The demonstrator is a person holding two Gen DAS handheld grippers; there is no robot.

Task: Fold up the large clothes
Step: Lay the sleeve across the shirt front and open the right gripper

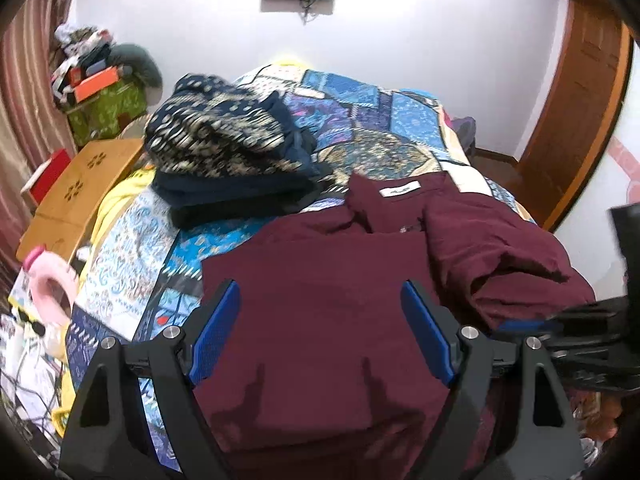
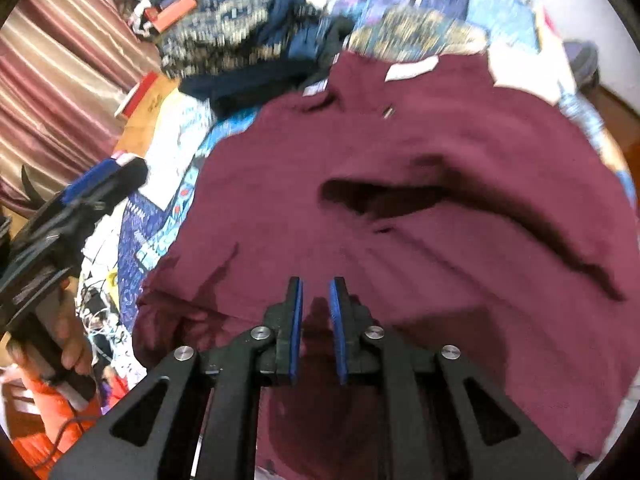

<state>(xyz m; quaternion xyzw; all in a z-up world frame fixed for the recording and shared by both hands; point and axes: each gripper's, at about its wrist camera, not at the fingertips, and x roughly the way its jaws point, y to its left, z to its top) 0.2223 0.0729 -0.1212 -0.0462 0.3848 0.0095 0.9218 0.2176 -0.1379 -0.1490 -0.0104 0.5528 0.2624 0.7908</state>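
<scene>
Maroon shirt [image 1: 320, 288] on bed; white neck label [image 1: 399, 191], writing unreadable.

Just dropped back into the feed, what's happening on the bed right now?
A person with a gripper in each hand is folding a maroon shirt spread on the patchwork bedspread. The left gripper hangs wide open above the shirt's flat left part, holding nothing. The right gripper has its fingers nearly together with a narrow gap, above the cloth; no fabric shows between them. The shirt's right side is bunched. A stack of folded dark clothes sits behind it.
</scene>
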